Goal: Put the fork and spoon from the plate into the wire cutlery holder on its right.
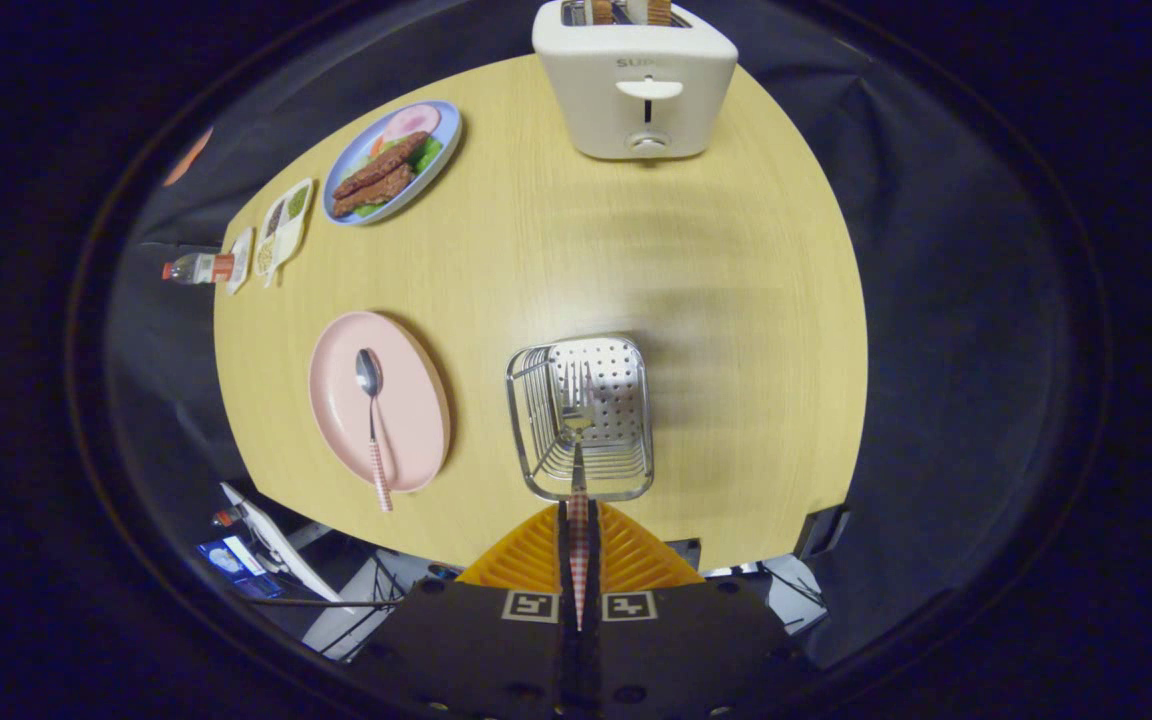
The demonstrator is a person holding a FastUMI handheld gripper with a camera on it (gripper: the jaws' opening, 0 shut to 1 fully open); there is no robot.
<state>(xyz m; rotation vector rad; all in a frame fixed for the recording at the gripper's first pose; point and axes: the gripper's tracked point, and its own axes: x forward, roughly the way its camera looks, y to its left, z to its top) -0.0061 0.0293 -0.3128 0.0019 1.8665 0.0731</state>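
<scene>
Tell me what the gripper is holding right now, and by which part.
The gripper is shut on the fork, both fingers pinching its checked handle; the tines point ahead over the wire cutlery holder.

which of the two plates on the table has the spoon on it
The pink plate left of the wire holder; the spoon lies there. The blue plate holds food.

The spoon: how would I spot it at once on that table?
On the wooden table, find the pink plate left of the wire cutlery holder. The spoon lies on it, bowl away from the jaws; unlike the fork they grip over the holder, it lies free.
</scene>
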